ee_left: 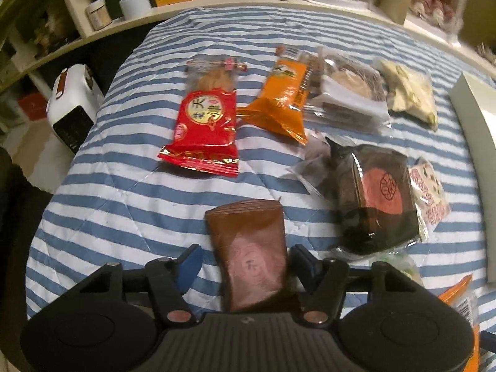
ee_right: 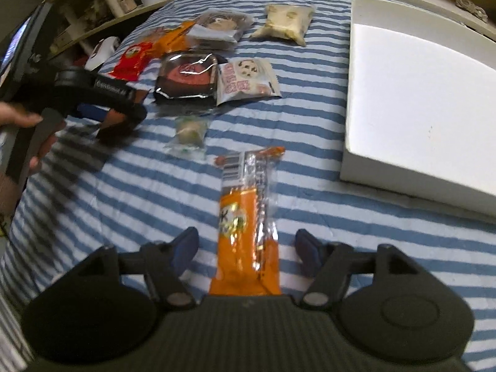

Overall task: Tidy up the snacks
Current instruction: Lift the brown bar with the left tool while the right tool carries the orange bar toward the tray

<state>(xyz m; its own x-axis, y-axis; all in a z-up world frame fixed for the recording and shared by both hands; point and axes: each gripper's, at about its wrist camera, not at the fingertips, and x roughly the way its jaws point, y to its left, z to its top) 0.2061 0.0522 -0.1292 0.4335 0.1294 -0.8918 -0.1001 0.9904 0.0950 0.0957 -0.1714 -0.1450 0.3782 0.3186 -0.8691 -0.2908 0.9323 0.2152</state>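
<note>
My left gripper [ee_left: 247, 266] points down over a brown snack packet [ee_left: 251, 248] with a pink round mark, lying on the blue-and-white striped cloth [ee_left: 124, 217]. The packet sits between the jaws; the right pad is at its edge, and a strip of cloth shows beside the left pad. My right gripper [ee_right: 245, 251] stands open around a long orange packet [ee_right: 245, 226], with clear gaps on both sides. Further back lie a red packet [ee_left: 204, 124], another orange packet [ee_left: 279, 99] and a dark packet with a red disc [ee_left: 378, 198].
A white box [ee_right: 418, 99] stands on the right of the cloth. A small clear-wrapped round sweet [ee_right: 189, 133], a cookie packet [ee_right: 248, 77], a pale packet [ee_right: 285, 24] and a clear pastry packet [ee_right: 220, 28] lie behind. A person's hand [ee_right: 18, 121] is at left. Shelves run along the back.
</note>
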